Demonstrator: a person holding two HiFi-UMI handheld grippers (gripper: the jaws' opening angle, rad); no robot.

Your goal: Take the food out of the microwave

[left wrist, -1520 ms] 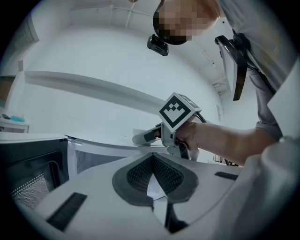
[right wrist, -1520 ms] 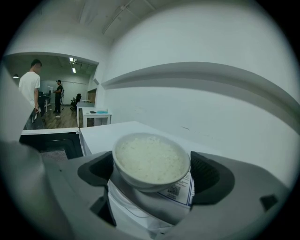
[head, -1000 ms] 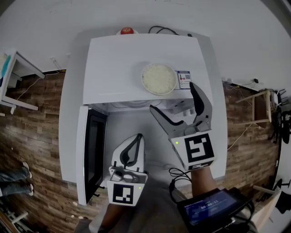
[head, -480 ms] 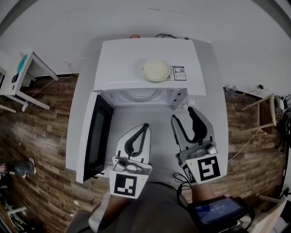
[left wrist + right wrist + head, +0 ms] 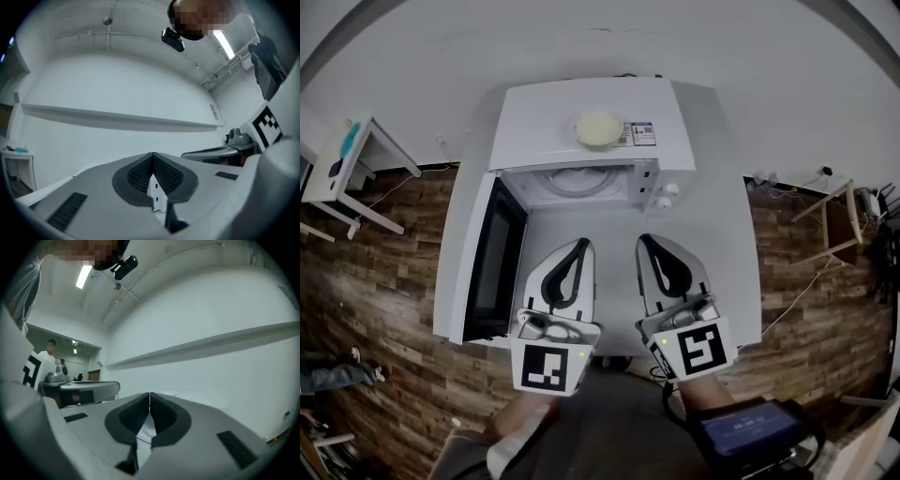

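Note:
A white bowl of food point(image 5: 598, 129) stands on top of the white microwave point(image 5: 544, 122), next to a label. The microwave door point(image 5: 492, 258) hangs open to the left, and the cavity point(image 5: 579, 184) shows only its turntable. Both grippers are held side by side in front of the microwave, away from it and pointing level. My left gripper point(image 5: 583, 243) point(image 5: 153, 155) is shut with nothing between its pads. My right gripper point(image 5: 644, 239) point(image 5: 149, 394) is also shut and empty. Both gripper views show only a white wall ahead.
The microwave sits on a white table point(image 5: 727, 244) against the wall. A small white side table point(image 5: 352, 164) stands at the left on the wooden floor point(image 5: 384, 309). A screen device point(image 5: 750, 433) with cables hangs by my right arm.
Both grippers drew back from the microwave toward me. The right gripper's jaws went from wide open to shut, empty. The bowl stayed on top of the microwave.

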